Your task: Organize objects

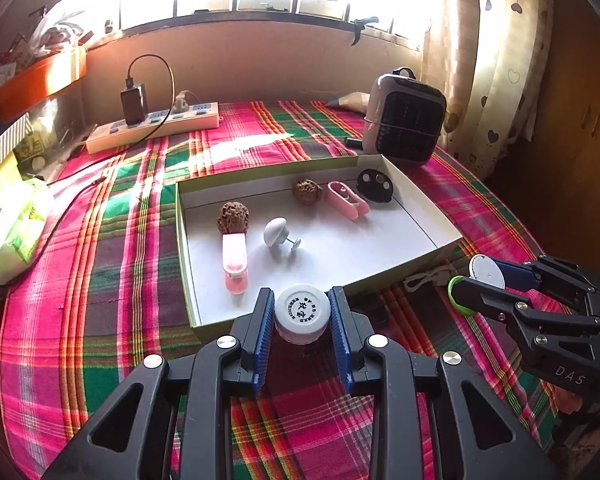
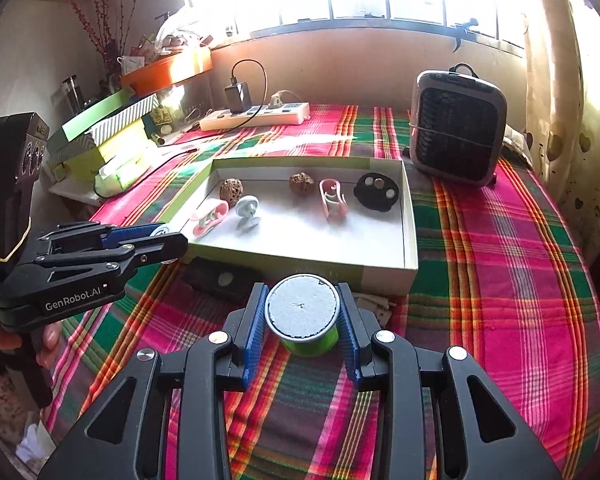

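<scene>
Left gripper point(image 1: 302, 312) clamped on a white-capped bottle point(image 1: 302, 314), pads pressing its sides. Right gripper point(image 2: 302, 316) clamped on a green spool point(image 2: 303, 318), partly open.

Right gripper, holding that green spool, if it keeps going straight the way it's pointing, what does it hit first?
Most likely the near wall of the shallow cardboard box, straight ahead of the right gripper and its green spool. Depth is hard to judge; held high enough, it might clear the rim.
</scene>
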